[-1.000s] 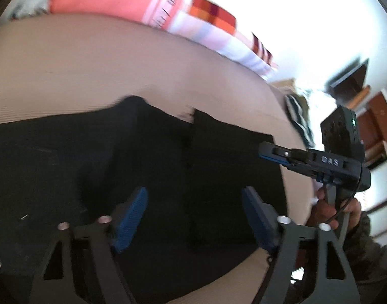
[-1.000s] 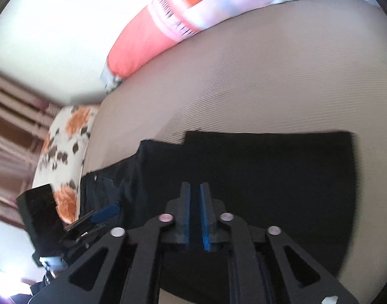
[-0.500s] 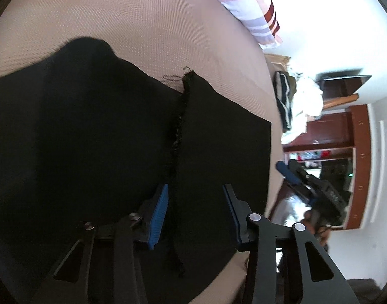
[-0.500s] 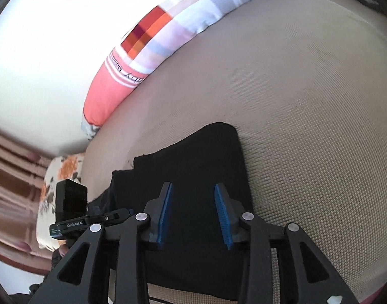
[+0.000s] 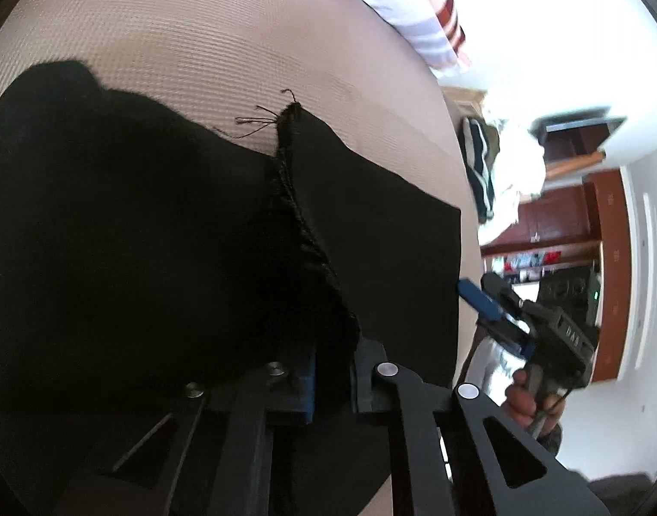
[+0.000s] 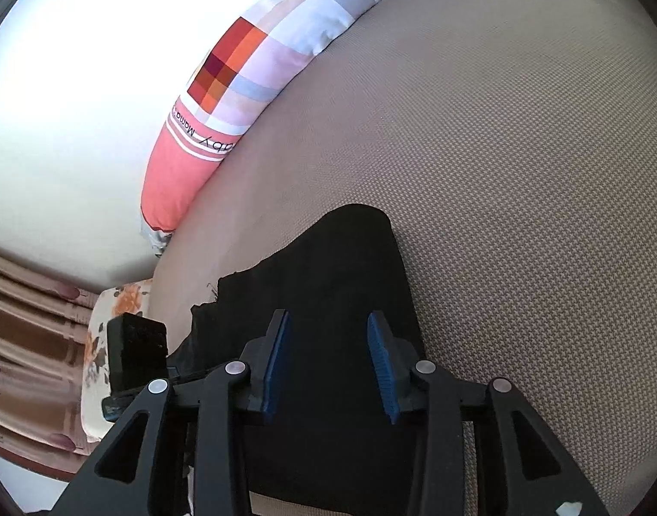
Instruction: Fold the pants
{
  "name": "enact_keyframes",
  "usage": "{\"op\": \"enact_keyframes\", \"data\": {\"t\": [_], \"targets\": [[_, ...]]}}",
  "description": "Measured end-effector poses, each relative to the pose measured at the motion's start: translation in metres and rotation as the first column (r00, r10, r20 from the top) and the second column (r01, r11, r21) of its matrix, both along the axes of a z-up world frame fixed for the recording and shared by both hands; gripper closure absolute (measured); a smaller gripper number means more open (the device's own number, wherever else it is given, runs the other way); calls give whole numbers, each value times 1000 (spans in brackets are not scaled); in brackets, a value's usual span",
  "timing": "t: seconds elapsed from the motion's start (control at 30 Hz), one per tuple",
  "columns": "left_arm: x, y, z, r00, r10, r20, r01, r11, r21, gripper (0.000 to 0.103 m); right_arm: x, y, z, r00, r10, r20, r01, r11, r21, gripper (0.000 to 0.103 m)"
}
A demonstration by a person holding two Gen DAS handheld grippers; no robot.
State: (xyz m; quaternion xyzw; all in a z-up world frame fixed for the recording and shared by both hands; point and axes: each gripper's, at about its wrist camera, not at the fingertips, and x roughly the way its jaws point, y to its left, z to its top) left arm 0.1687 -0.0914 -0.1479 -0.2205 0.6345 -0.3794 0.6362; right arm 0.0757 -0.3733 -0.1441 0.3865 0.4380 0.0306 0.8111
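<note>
Pants hem now pinched by left gripper, earlier spread; right gripper stays spread, empty.

a beige woven bed surface fills both views, with a checked pink-and-orange pillow at eleven o'clock against a bright white wall. brown wooden cabinets stand at three o'clock in the left view, and a floral cushion lies at eight o'clock in the right.
</note>
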Motion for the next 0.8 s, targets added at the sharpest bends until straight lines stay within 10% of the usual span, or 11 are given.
{"op": "enact_keyframes", "data": {"t": [0.4, 0.8], "targets": [[-27, 31, 76, 977, 92, 195, -98, 995, 20, 97, -4, 9, 9, 1000, 9, 8, -9, 999, -37, 65], [-34, 57, 18, 974, 106, 199, -152, 960, 233, 95, 11, 62, -6, 983, 163, -83, -179, 949, -259, 68]]}}
